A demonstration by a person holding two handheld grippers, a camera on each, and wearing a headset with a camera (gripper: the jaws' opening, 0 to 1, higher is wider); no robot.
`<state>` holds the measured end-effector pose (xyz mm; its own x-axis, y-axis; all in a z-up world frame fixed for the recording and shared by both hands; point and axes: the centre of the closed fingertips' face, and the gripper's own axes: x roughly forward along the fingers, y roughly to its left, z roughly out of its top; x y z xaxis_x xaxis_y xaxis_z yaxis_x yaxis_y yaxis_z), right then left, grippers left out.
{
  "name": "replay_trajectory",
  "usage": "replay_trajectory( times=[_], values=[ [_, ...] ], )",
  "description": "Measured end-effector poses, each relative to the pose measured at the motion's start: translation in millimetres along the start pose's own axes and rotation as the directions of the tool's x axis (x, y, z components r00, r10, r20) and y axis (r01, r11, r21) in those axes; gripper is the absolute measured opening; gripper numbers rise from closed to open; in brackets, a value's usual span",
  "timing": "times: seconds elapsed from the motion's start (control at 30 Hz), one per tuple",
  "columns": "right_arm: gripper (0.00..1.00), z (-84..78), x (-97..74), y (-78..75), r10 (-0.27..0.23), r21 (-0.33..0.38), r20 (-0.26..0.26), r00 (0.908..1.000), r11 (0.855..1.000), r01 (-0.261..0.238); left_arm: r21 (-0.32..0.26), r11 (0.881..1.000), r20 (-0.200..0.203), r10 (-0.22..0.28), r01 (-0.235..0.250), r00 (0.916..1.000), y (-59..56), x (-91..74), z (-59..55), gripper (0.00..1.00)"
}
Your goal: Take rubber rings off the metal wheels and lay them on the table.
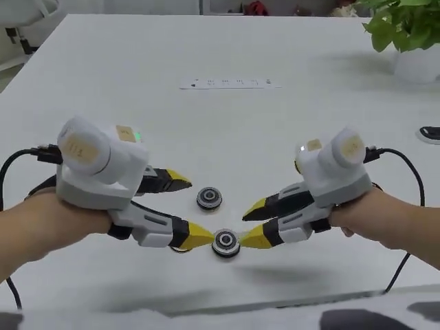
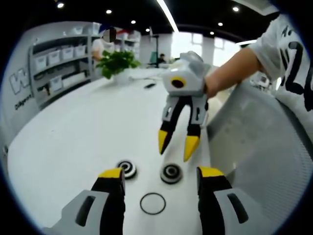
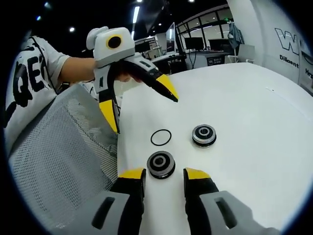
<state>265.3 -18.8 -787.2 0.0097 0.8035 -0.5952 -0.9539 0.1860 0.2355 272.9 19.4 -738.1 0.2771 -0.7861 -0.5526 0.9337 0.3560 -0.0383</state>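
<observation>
The worktop (image 1: 227, 130) is white, smooth and matt, with a faint sheen. The near wheel (image 1: 225, 242) and far wheel (image 1: 209, 198) have bright, glossy metal hubs and duller black rims. The loose rubber ring (image 3: 161, 137) is thin, black and matt. The left tongs (image 3: 143, 113) and right tongs (image 2: 175, 152) have glossy white plastic bodies, black jaws and matt yellow tips. The chair back (image 3: 63, 161) is grey woven mesh.

white table (image 1: 289, 130) carries two round metal wheels (image 1: 209, 198) (image 1: 225, 242), a loose black rubber ring (image 2: 152, 203) and a white power strip (image 1: 230, 83).
</observation>
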Motion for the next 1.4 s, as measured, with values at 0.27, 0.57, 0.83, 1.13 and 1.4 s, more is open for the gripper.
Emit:
replay_trajectory(
  times=[0.27, 0.57, 0.83, 1.13, 1.4],
  values=[
    [0.26, -10.1, 6.9, 2.4, 0.011, -0.031, -0.037, 0.9992, 0.999, -0.012, 0.014, 1.000, -0.025, -0.024, 0.024, 0.9994, -6.4, 10.2, -6.0, 0.56],
    [0.23, -13.5, 11.5, 2.4, 0.015, -0.043, -0.049, 0.9987, 0.999, -0.017, 0.029, 0.999, -0.044, -0.039, 0.040, 0.9983, -9.5, 19.3, -10.3, 0.51],
    [0.20, -15.9, 15.3, 2.7, 0.017, -0.053, -0.057, 0.9982, 0.998, -0.020, 0.033, 0.998, -0.071, -0.059, 0.062, 0.9957, -14.2, 27.5, -19.8, 0.45],
    [0.17, -17.5, 17.6, 1.9, 0.016, -0.047, -0.057, 0.9983, 0.999, -0.019, 0.031, 0.997, -0.089, -0.070, 0.073, 0.9936, -15.6, 36.2, -23.8, 0.37],
    [0.15, -17.9, 17.5, 2.1, 0.014, -0.041, -0.051, 0.9986, 0.999, -0.016, 0.041, 0.995, -0.107, -0.082, 0.086, 0.9909, -19.0, 43.0, -27.4, 0.31]
  ],
)
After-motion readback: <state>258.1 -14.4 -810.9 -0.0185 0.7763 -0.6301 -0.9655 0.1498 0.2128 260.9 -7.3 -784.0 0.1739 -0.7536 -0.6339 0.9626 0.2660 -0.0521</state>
